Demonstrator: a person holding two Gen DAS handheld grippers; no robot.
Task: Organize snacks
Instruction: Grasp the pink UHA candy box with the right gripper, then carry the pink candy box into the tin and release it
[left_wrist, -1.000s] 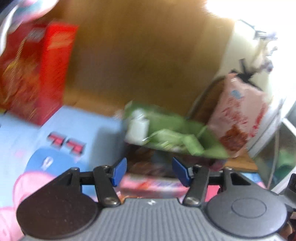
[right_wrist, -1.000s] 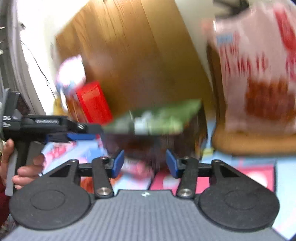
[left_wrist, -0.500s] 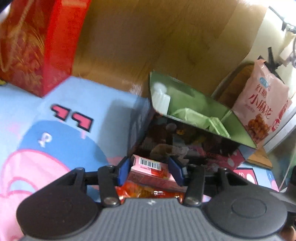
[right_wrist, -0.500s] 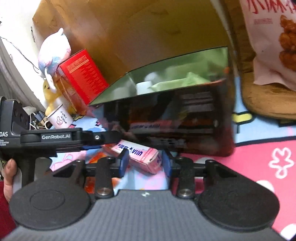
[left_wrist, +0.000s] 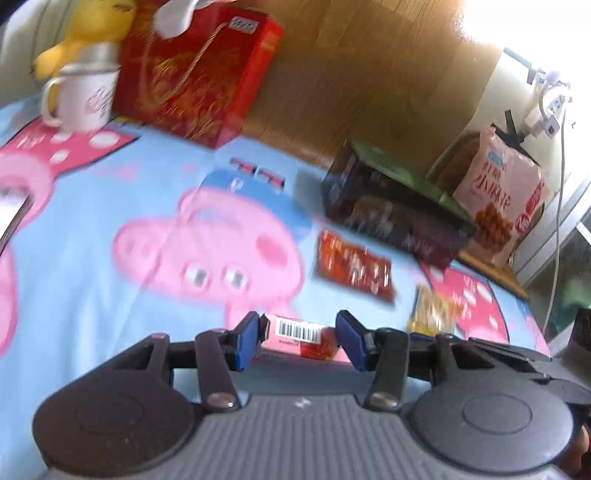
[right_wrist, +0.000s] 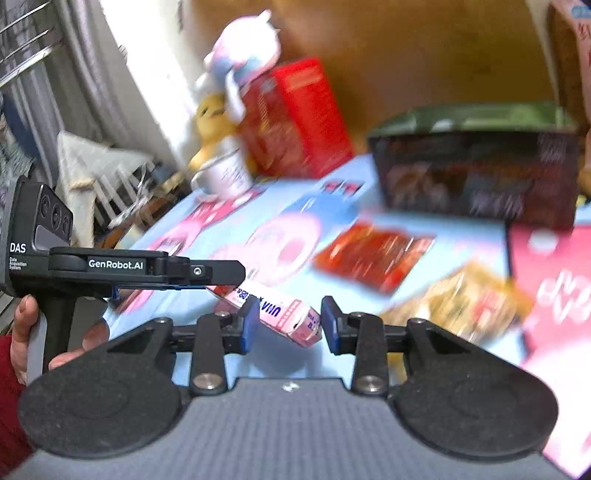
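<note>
A pink snack box with a barcode (left_wrist: 301, 336) sits between the blue pads of my left gripper (left_wrist: 297, 341); the left pad touches it, the right pad shows a small gap. In the right wrist view the same pink box (right_wrist: 280, 314) lies between the pads of my right gripper (right_wrist: 288, 325), with a gap on the right side. The left gripper's body (right_wrist: 147, 271) reaches in from the left there. A dark open box with green lining (left_wrist: 391, 206) (right_wrist: 476, 166) stands at the back. A red snack packet (left_wrist: 352, 266) (right_wrist: 373, 254) and a yellow packet (left_wrist: 430, 310) (right_wrist: 465, 299) lie on the cartoon tablecloth (left_wrist: 110, 206).
A tall red box (left_wrist: 195, 70) (right_wrist: 295, 118), a white mug (left_wrist: 79, 98) and plush toys (right_wrist: 240, 62) stand at the back left. A pink snack bag (left_wrist: 502, 199) leans at the back right. A wooden panel (left_wrist: 369, 74) stands behind the table.
Both grippers have pulled back from the dark box, which now sits farther away. The pink box stays between the pads. The red and yellow packets have come into view.
</note>
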